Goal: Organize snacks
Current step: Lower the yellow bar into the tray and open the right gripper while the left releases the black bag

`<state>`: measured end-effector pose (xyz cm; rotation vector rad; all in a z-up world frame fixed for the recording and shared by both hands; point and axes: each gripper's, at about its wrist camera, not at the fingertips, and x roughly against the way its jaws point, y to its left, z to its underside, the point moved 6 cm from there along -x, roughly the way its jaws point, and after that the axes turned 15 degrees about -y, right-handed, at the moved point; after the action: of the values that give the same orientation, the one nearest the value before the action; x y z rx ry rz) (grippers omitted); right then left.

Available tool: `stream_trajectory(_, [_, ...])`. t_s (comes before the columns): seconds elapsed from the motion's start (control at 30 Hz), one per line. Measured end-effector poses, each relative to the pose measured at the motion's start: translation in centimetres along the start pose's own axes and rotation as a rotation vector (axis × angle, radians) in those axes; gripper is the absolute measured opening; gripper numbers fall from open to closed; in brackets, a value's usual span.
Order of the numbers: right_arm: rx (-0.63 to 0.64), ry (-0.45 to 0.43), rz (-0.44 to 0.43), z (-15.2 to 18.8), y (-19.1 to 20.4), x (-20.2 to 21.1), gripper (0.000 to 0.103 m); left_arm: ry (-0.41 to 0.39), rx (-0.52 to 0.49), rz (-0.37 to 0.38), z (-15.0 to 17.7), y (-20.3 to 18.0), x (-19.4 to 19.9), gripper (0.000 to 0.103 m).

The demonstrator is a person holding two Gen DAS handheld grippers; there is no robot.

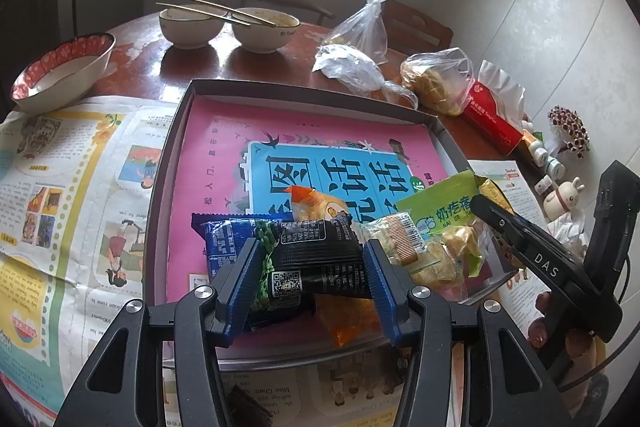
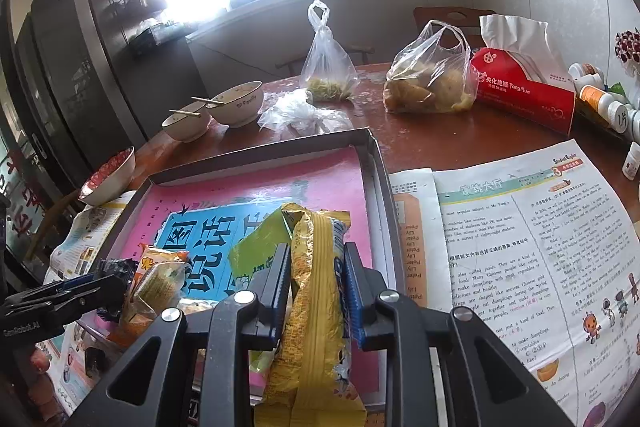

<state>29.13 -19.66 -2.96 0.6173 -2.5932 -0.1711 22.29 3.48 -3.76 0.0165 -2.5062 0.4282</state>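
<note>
A shallow grey box [image 1: 168,155] lined with a pink and blue sheet holds several snack packets at its near end. My left gripper [image 1: 312,267] is shut on a black snack packet [image 1: 320,255] lying over a blue packet [image 1: 224,243] and an orange packet [image 1: 344,323]. A green packet [image 1: 440,211] and a clear packet of biscuits [image 1: 436,259] lie to the right. My right gripper [image 2: 316,287] is shut on a yellow snack packet [image 2: 316,307], held upright over the box [image 2: 376,163]. The left gripper also shows in the right wrist view [image 2: 80,287].
Newspapers [image 2: 520,247] lie under and beside the box. Behind it stand two bowls with chopsticks [image 1: 228,25], a red-rimmed bowl [image 1: 60,71], plastic bags of food [image 2: 432,83], a red tissue pack [image 2: 524,91] and small bottles [image 2: 608,107]. A wall is on the right.
</note>
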Motion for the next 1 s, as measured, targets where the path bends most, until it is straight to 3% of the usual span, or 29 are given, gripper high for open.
stream_trajectory(0.3, [-0.027,0.002,-0.013,-0.1,-0.2,0.4,0.045,0.0,0.003,-0.001,0.0,0.1,0.1,0.055])
stream_trajectory(1.0, [-0.021,-0.035,0.007,-0.7,-0.5,2.2,0.056,0.0,-0.023,-0.013,-0.1,-0.2,0.9,0.056])
